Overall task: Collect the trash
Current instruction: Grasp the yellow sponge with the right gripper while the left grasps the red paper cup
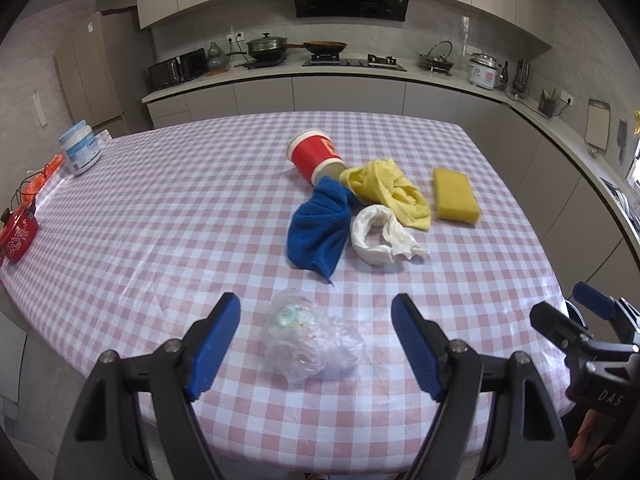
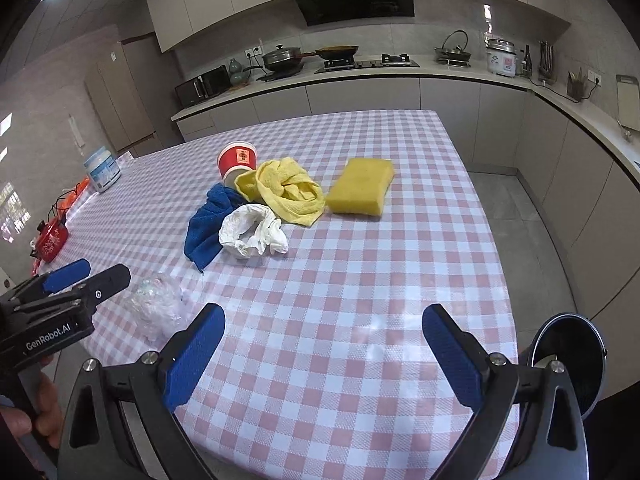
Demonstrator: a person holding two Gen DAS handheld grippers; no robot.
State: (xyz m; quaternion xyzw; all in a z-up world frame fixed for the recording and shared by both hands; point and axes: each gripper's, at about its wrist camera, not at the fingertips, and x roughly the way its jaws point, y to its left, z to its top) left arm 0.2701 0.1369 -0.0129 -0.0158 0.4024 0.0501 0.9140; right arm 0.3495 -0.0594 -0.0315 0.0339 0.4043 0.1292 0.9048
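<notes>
A crumpled clear plastic bag lies near the table's front edge. My left gripper is open; the bag sits between its blue pads, which stand apart from it. My right gripper is open over bare tablecloth, to the right of the bag. Farther back lie a crumpled white paper and a red paper cup on its side. A dark round bin stands off the table's right front corner.
On the pink checked table a blue cloth, a yellow cloth and a yellow sponge lie among the trash. A white jar and a small red pot stand at the left edge. Kitchen counters run behind.
</notes>
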